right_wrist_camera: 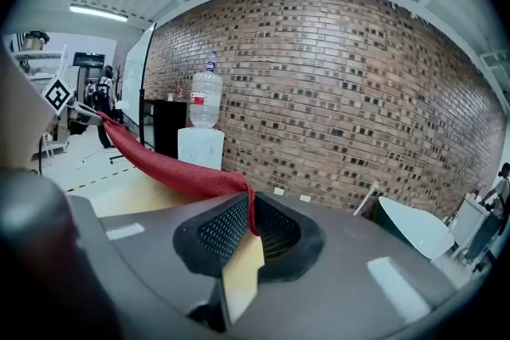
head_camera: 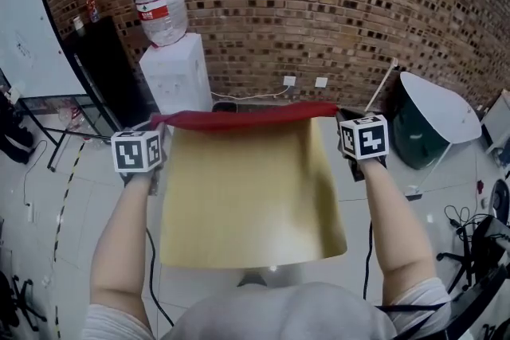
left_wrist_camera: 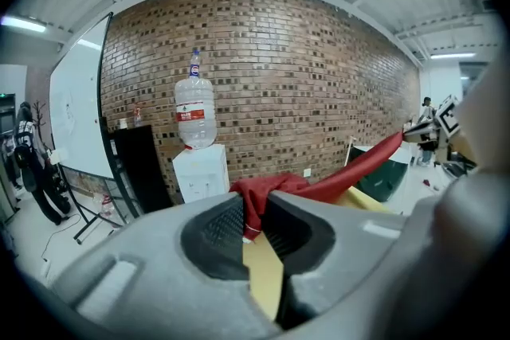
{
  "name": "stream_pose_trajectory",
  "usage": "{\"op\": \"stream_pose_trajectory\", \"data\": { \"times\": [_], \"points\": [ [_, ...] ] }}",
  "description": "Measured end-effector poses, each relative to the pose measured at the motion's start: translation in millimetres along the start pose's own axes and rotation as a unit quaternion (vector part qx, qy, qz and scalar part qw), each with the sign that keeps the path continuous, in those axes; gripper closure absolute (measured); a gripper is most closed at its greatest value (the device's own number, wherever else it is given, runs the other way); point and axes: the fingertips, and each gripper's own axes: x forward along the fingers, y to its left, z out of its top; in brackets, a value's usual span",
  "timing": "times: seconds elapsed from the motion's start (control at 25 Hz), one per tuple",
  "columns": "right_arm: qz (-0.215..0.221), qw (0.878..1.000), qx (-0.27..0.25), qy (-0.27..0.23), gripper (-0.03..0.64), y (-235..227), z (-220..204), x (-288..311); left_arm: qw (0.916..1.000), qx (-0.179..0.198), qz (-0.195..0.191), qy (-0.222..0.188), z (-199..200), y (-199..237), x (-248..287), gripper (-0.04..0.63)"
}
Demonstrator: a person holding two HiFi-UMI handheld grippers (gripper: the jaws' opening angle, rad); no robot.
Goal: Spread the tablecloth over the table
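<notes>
Tan-and-red tablecloth (head_camera: 249, 207) taut between left gripper (left_wrist_camera: 256, 223) and right gripper (right_wrist_camera: 249, 227), both clamped on its corners

The tablecloth (head_camera: 247, 203) showed a matt red woven cloth face and a smooth, faintly sheened tan underside. The jaws' pads (right_wrist_camera: 221, 231) were black, cross-hatched and matt. The wall (head_camera: 335, 4) was rough brick.

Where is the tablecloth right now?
In the head view's centre, the gold fabric tablecloth with a red top edge is stretched between the left gripper and the right gripper, pinched in both jaws, before the white water dispenser.
</notes>
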Motion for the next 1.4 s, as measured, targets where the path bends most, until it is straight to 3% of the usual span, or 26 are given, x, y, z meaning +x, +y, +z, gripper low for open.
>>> {"op": "stream_pose_trajectory", "data": {
  "times": [0.64, 1.16, 1.4],
  "points": [
    [0.034, 0.995, 0.014, 0.089, 0.589, 49, -186, -94, 0.9955, -0.047, -0.005, 0.082, -170, -66, -95, 0.557],
    [0.055, 0.99, 0.022, 0.125, 0.589, 85, -275, -135, 0.9881, -0.056, -0.002, 0.143, -273, -83, -130, 0.557],
    [0.06, 0.988, 0.032, 0.136, 0.589, 94, -305, -149, 0.9858, -0.074, -0.009, 0.151, -297, -88, -141, 0.555]
  ]
}}
